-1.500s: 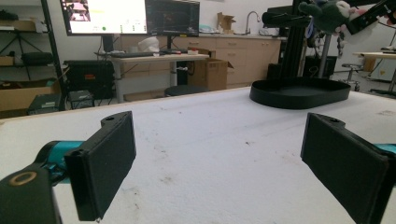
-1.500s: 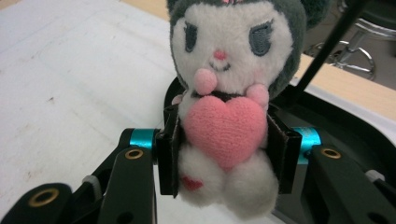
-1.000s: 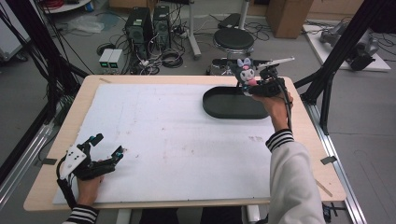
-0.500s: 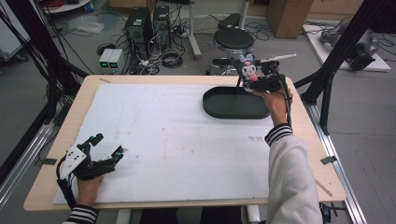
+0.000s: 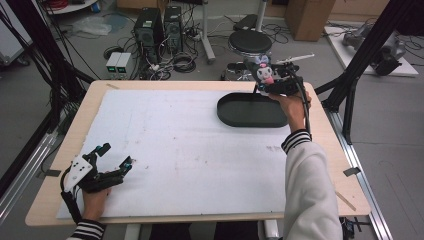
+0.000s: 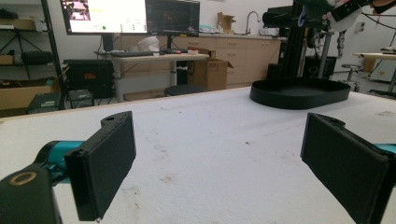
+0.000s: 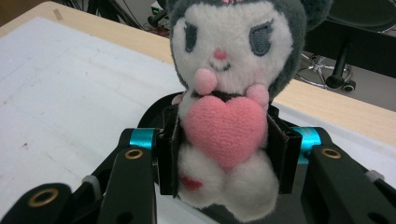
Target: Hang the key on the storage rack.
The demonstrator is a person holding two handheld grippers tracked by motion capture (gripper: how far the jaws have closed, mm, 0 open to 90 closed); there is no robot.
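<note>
Since the earlier frame the right gripper [image 5: 266,80] has drifted slightly toward the table's far edge, plush toy [image 7: 229,107] clamped btwn its jaws above the black tray [image 5: 235,116]. Left gripper [image 5: 114,159] rests idle w/ jaws apart, empty. Toy not yet in tray; lowering and release probably remain.

Even, bright indoor light with soft shadows. Beyond the left gripper [image 6: 219,163], glowing monitors [image 6: 130,16] wash out. Just before the right gripper [image 7: 224,158], the plush toy [image 7: 229,93] looks slightly soft.
</note>
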